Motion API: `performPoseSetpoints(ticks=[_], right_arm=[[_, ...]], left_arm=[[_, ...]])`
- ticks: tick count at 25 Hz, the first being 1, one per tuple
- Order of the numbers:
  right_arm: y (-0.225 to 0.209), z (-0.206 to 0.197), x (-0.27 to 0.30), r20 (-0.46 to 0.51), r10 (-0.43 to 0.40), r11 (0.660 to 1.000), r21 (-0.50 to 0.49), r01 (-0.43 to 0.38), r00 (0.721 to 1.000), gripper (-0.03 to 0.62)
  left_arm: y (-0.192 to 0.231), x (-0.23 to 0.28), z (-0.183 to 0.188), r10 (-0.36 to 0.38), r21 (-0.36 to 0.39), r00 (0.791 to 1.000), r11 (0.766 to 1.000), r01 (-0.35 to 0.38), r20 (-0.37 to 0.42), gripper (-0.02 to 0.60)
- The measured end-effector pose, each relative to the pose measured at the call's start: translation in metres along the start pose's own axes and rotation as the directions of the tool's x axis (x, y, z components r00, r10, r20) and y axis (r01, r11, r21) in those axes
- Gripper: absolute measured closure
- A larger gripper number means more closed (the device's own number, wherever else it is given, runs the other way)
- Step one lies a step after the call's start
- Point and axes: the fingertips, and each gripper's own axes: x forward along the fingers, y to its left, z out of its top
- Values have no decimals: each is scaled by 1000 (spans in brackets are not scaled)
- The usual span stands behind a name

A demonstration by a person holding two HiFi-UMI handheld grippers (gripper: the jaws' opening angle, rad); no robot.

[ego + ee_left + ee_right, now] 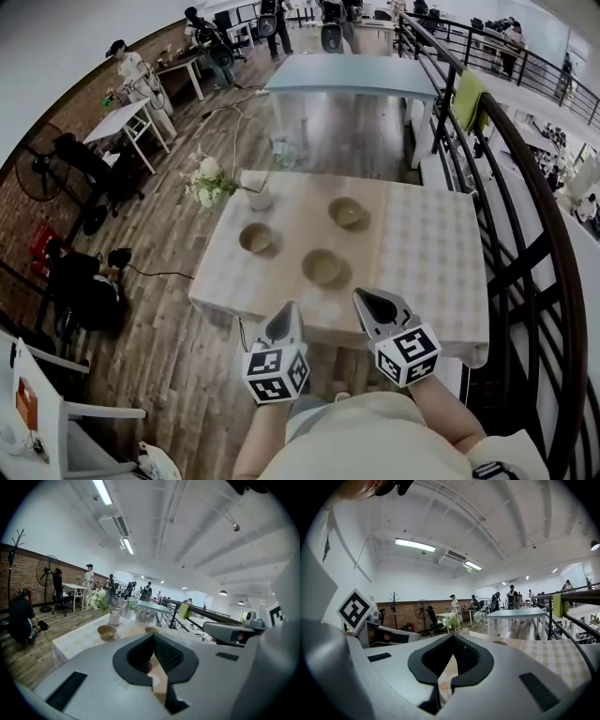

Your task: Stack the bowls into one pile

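Observation:
Three tan bowls stand apart on the beige table (422, 253): one at the left (255, 238), one at the back (347, 213), one nearest me (322, 267). My left gripper (291, 307) hovers over the table's near edge, just short of the nearest bowl, jaws shut and empty. To its right, at the same edge, my right gripper (361, 295) is also shut with nothing in it. The left gripper view has the left bowl (106, 631) and a second bowl (151, 630) beyond the closed jaws (153, 635). In the right gripper view the jaws (453, 637) meet.
A white vase of flowers (258, 199) stands at the table's back left corner. A dark railing (525, 187) runs along the right. A blue table (352, 75) stands beyond, and a white chair (37, 394) at lower left. A person crouches on the floor at left (80, 281).

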Motion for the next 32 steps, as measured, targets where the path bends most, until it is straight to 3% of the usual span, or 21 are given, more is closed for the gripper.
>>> performPoseSetpoints(ticks=[13,25,32], right_arm=[[-14,-24,60,-61,7,1000,22,-5,998,594],[-36,-64,130,-172,-46,999,3,47,984,594],[-55,-92,162,-256,-82,997,-36,75,963,592]], left_arm=[[64,12,-13,110,-34,992,993,-112,-66,578],[128,61,-15,119,-1,983,993,-120,-142,578],[144,95,-20,77,9,974,997,-77,-213,578]])
